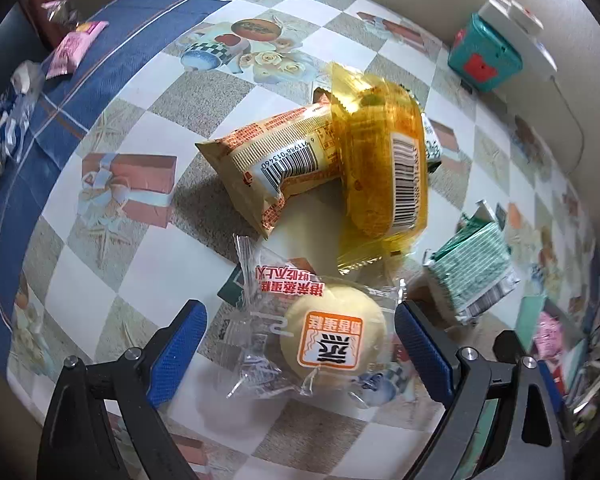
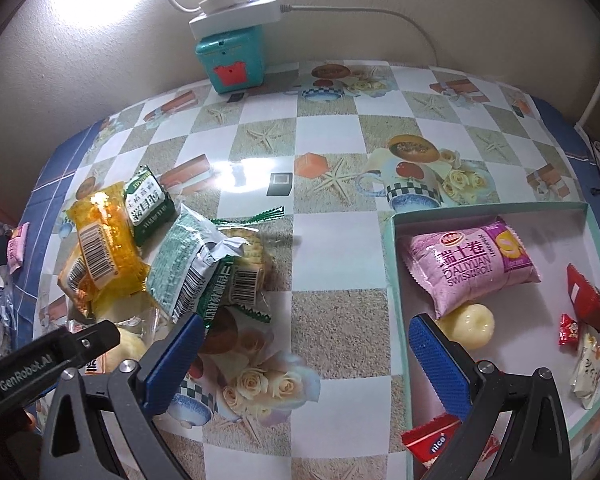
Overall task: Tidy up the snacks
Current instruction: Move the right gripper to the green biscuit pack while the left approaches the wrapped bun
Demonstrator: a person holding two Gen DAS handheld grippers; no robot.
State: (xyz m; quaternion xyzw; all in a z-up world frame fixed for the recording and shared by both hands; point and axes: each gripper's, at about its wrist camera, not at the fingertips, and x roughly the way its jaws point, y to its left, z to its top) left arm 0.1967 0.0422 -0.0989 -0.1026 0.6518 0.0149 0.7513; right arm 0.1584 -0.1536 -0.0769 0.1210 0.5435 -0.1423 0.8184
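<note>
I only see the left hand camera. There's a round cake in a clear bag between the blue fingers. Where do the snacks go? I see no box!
Observer: The right wrist view shows a shallow box with a pale green rim on the table, to the right of the snack pile.
Operator: Is anything in it?
Observer: Yes. A pink Swiss roll packet lies inside, with a round yellow cake next to it.
Operator: Is the other gripper holding something?
Observer: No. The right gripper is open and empty, above the table by the box's left edge.
</note>
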